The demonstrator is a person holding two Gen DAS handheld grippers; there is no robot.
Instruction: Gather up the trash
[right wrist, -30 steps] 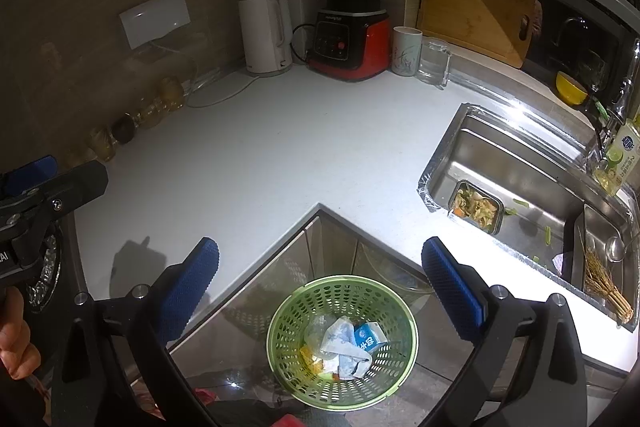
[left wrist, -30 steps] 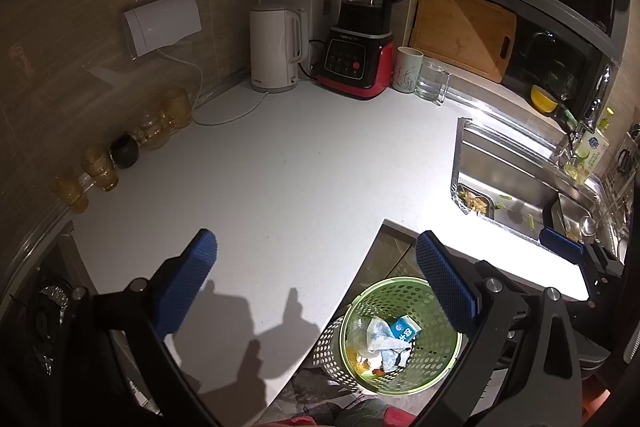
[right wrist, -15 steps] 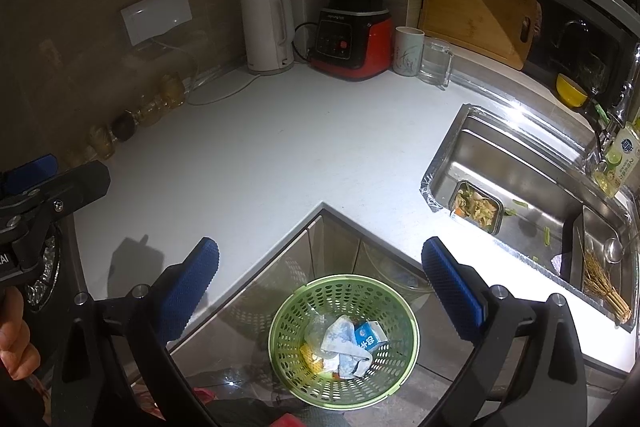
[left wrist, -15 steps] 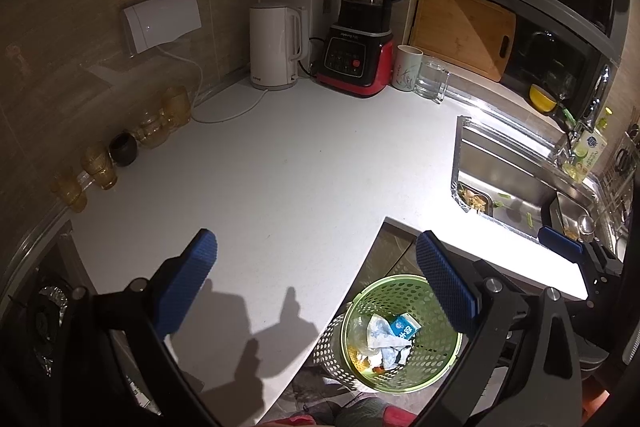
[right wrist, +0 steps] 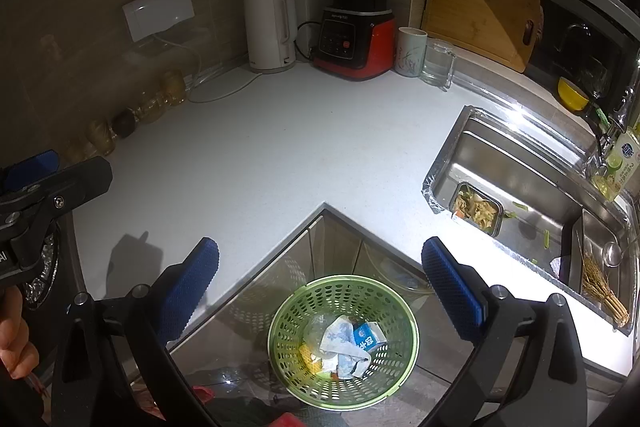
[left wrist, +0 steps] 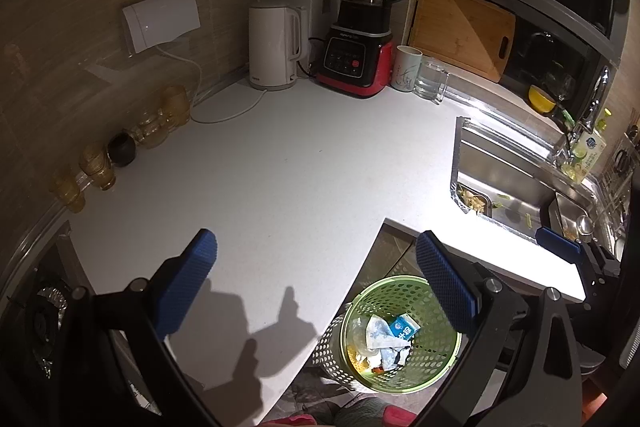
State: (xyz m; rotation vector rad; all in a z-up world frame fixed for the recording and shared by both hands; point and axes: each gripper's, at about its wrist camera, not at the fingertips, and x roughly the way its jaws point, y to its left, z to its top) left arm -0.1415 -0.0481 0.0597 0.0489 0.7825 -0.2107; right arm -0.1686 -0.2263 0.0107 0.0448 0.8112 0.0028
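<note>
A green perforated bin (left wrist: 434,375) (right wrist: 292,379) stands on the floor in the inner corner of the white L-shaped counter (left wrist: 280,179) (right wrist: 280,147). It holds crumpled paper, a small blue-and-white carton (left wrist: 403,327) (right wrist: 367,334) and yellow scraps. My left gripper (left wrist: 316,285) hovers open above the counter's front edge, empty. My right gripper (right wrist: 320,285) is open and empty too, high over the bin. The left gripper's side shows at the left edge of the right wrist view, held by a hand (right wrist: 14,343).
A steel sink (left wrist: 516,183) (right wrist: 516,183) on the right holds a tray of food scraps (right wrist: 477,207) and green bits. At the back stand a white kettle (right wrist: 270,31), a red blender (right wrist: 356,15), a cup, a glass and a cutting board (right wrist: 480,11). Several small jars line the left wall.
Both views have shifted only slightly; the grippers stay open and empty above the counter corner and the bin.
</note>
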